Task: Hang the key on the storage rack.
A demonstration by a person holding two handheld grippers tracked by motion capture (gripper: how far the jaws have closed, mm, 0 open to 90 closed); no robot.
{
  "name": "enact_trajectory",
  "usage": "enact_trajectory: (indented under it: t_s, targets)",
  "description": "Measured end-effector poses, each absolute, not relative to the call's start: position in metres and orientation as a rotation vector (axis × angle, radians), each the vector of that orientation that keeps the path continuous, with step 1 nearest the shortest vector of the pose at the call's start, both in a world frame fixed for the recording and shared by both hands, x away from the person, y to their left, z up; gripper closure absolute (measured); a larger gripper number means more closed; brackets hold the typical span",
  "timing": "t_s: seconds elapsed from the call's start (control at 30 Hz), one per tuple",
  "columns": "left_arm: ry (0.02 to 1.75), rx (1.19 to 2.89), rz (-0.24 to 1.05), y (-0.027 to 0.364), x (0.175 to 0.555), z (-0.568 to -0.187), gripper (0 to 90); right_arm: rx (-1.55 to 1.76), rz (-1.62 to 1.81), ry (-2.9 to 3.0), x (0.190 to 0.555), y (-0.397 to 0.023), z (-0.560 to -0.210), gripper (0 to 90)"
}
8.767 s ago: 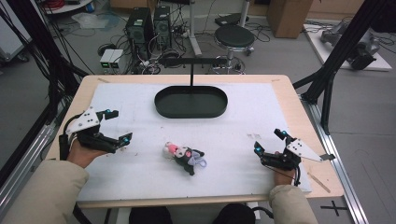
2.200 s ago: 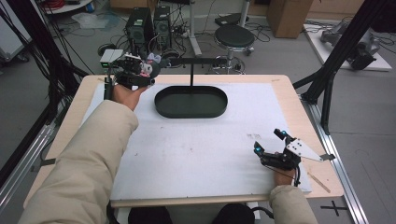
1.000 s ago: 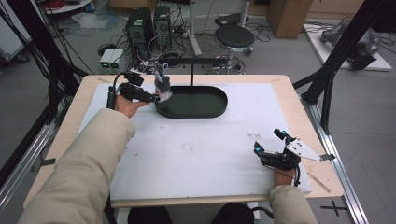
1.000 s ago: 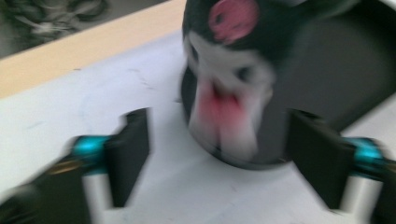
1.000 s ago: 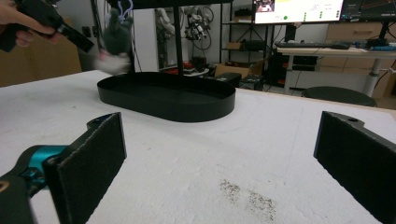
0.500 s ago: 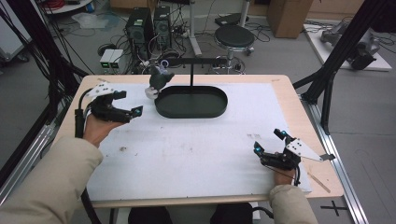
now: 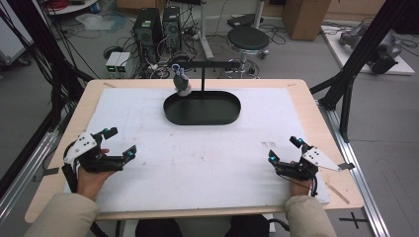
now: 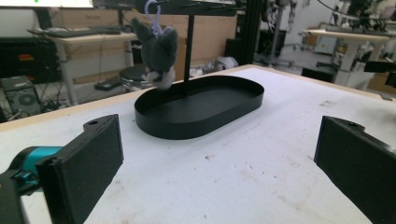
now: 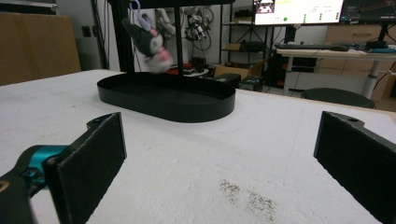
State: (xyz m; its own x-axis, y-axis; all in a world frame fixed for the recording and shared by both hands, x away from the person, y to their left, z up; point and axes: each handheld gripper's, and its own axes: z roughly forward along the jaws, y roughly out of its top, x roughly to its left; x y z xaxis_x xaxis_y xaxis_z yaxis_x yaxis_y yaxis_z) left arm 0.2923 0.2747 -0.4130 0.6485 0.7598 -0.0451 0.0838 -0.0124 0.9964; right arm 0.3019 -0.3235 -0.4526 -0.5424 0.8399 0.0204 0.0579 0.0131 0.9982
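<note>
1. Up at the far side of the table (image 7: 306, 106), a small grey plush toy (image 7: 182, 85) hung by a pale loop from the crossbar of a black stand (image 7: 203, 65), above the left end of the stand's black oval tray (image 7: 202, 107).
2. Seen from the left gripper view, the toy (image 8: 158, 50) dangled clear of the tray (image 8: 200, 108), its lower end just above the rim.
3. Down at the near left, the left gripper (image 7: 121, 143) rested low over the white mat (image 7: 197, 158), its jaws spread wide with nothing between them.
4. Over at the near right, the right gripper (image 7: 282, 150) sat the same way, jaws wide apart and empty.
5. Both grippers lay well apart from the tray and from each other, each held by a hand in a beige sleeve (image 7: 62, 217).
6. Beyond the table stood a round stool (image 7: 248, 37) and computer towers (image 7: 157, 24) on the floor.
</note>
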Motion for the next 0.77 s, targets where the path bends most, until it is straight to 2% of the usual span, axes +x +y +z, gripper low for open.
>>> enact_trajectory:
  t_s: [0.4, 0.77]
  targets:
    - [0.742, 1.418, 0.659, 0.276, 0.273, -0.453, 1.7, 0.934, 1.587, 1.670, 0.302, -0.323, -0.453, 1.4]
    - [0.728, 1.418, 0.703, 0.273, 0.269, -0.454, 1.7, 0.927, 1.584, 1.676, 0.303, -0.323, -0.452, 1.4]
